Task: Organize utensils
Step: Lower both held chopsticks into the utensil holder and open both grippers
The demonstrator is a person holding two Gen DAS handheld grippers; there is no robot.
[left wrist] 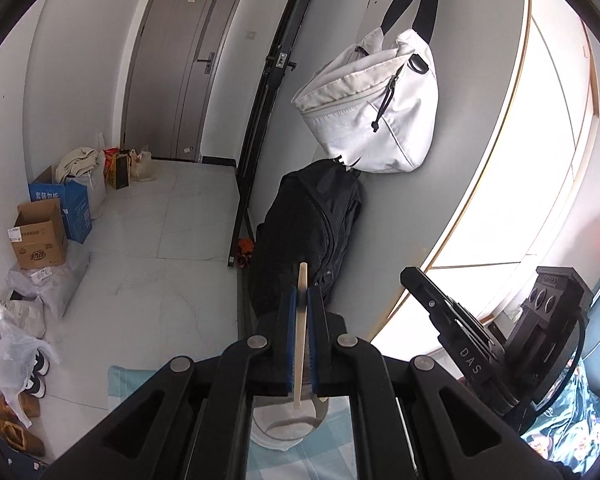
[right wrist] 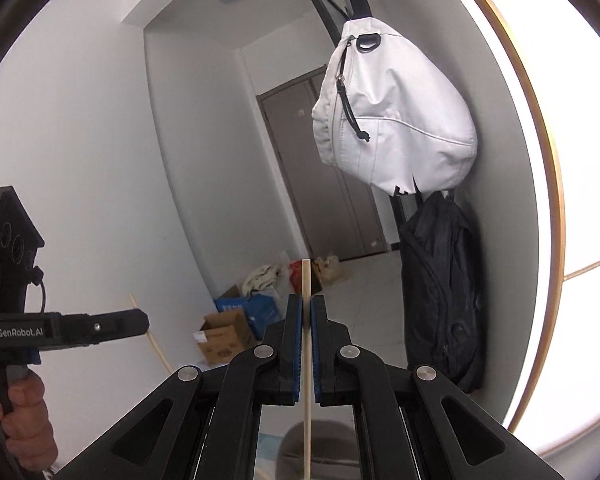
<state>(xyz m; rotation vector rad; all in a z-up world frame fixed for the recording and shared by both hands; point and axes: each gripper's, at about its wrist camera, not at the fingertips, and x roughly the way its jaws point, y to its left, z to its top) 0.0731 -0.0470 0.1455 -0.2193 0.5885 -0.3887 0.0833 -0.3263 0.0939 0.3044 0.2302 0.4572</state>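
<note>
My left gripper [left wrist: 301, 293] is shut on a pale wooden chopstick [left wrist: 300, 344] that stands nearly upright between the blue pads. Its lower end hangs over a clear glass cup [left wrist: 286, 424] on a checked cloth [left wrist: 300, 462]. In the right wrist view my right gripper [right wrist: 307, 312] is shut on a second pale chopstick [right wrist: 307, 280], also upright, with the cup's rim [right wrist: 320, 440] blurred below. The left gripper [right wrist: 140, 322] shows at the left with its chopstick [right wrist: 158, 350], held by a hand [right wrist: 24, 420]. The right gripper [left wrist: 414, 278] appears at the right of the left wrist view.
A white bag [left wrist: 376, 108] hangs on the grey wall above a black backpack [left wrist: 308, 232]. A bright round gold-rimmed panel [right wrist: 556, 208] fills the right side. Cardboard boxes [left wrist: 40, 236], plastic bags and shoes line the left wall on the tiled floor; a grey door [left wrist: 180, 64] stands behind.
</note>
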